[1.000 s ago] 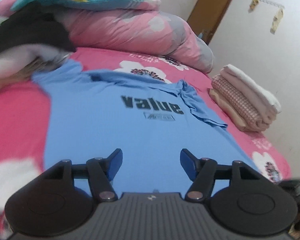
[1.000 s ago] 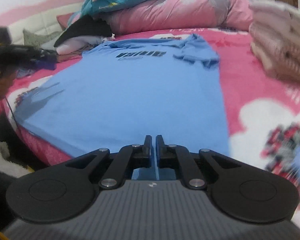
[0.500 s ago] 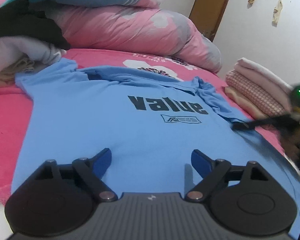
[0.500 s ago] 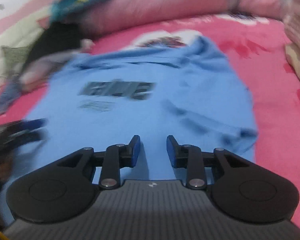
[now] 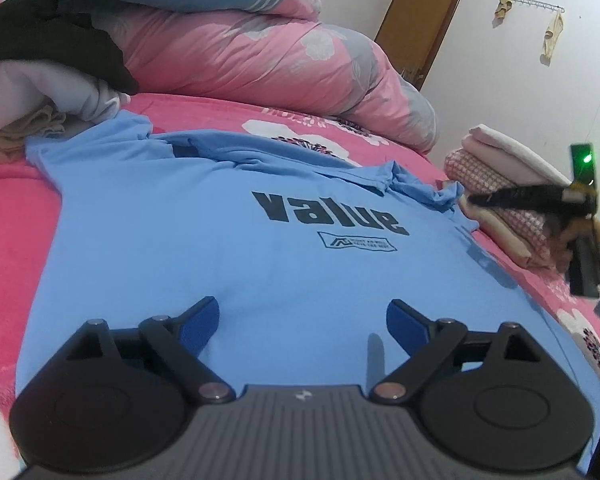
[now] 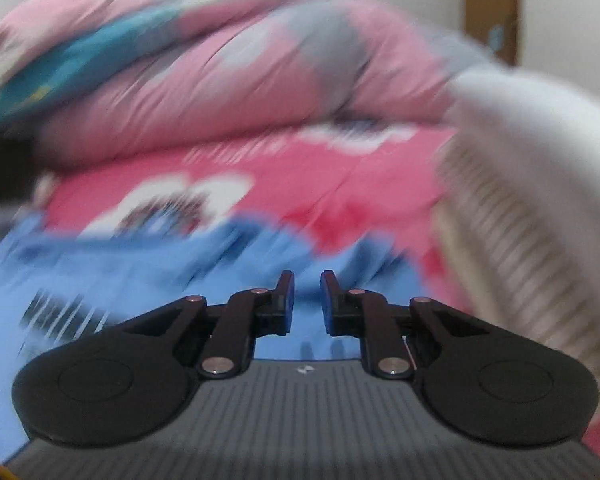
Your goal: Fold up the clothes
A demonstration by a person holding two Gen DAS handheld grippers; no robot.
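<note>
Blue T-shirt lies flat, print side up, on the pink floral bedsheet, hem toward the person, collar toward the quilt pile. Spread out like this, no fold is in it yet, so I'd call this the setup for the first fold. Near sleeve on the right is bunched and crumpled rather than laid out, which likely explains where the right gripper is: the left wrist view shows its tip right at that sleeve, just in front of the folded stack by the wall. In its own view, right gripper jaws are nearly together and closing, with a narrow gap; only blue cloth shows beyond them and nothing is pinched that I can see. The frame is heavily motion-blurred, so contact with the sleeve can't be confirmed. Left gripper hangs low over the hem area, jaws spread wide and empty, with fabric below them, not between the pads. My read: left is staged to take the hem or side once the sleeve is sorted. The far sleeve lies flatter, next to the unfolded clothes heap. Risk: grabbing the bunched sleeve may drag the body and wrinkle the flat panel; thin jersey, slides easily on this sheet.
</note>
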